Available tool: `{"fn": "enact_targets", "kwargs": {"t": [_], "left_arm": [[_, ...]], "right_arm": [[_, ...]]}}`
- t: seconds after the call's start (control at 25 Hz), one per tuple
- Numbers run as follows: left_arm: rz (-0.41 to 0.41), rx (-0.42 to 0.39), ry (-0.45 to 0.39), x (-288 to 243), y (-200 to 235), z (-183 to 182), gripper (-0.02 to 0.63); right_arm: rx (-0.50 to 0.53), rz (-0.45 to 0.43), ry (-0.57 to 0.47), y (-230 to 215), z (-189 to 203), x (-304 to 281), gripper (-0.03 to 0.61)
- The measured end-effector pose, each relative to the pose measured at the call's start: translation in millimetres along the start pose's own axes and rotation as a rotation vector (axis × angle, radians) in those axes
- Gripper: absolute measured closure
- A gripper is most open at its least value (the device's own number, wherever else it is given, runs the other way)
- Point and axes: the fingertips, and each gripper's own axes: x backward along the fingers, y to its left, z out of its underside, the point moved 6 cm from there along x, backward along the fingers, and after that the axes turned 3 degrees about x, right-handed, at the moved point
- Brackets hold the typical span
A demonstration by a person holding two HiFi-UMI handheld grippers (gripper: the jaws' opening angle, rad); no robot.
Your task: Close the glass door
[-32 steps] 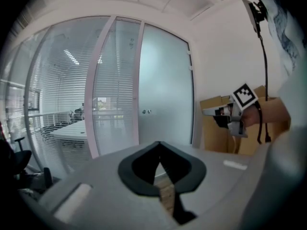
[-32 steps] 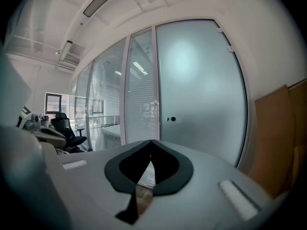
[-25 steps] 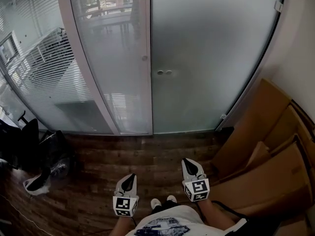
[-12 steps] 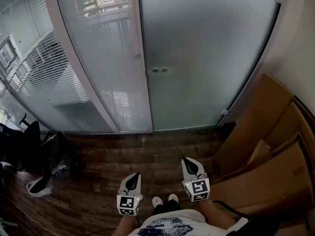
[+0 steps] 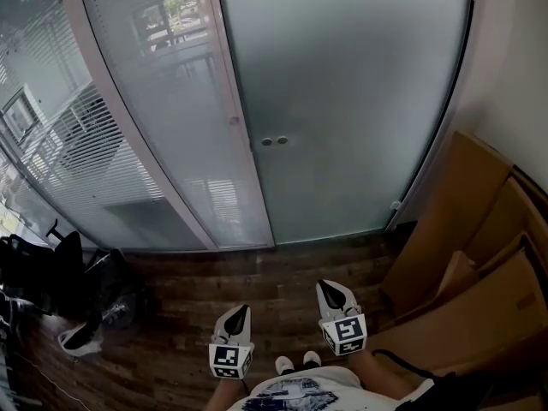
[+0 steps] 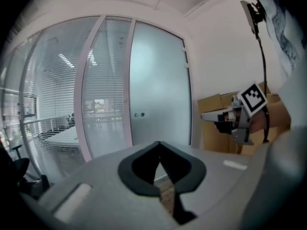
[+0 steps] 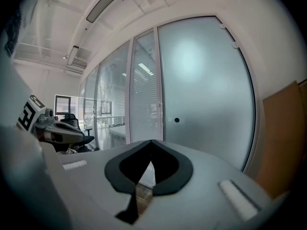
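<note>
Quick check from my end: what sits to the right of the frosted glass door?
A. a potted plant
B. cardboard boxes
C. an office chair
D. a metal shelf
B: in the head view, brown cardboard boxes stand just right of the frosted glass door.

Two tongs (image 5: 239, 313) (image 5: 333, 291), one frosted glass door (image 5: 351, 101)

Dark wood-plank floor (image 5: 282, 281), boards running left to right. Flattened brown cardboard boxes (image 5: 462, 255) stand on it at the right, leaning against the wall; black office chair (image 5: 38, 272) at the left edge, with a white-and-black item (image 5: 81, 338) on the planks just beside it, too small to identify. Person's white shoes (image 5: 295, 362) on the floor at bottom centre.
</note>
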Motion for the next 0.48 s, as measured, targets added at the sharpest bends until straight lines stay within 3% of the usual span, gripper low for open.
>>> {"fn": "enact_targets", "kwargs": {"t": [0.48], "left_arm": [[-0.01, -0.006, 0.006, -13.0, 2.7, -0.2, 0.612]], "right_arm": [[-0.009, -0.02, 0.0, -8.7, 3.1, -18.2, 0.572]]}}
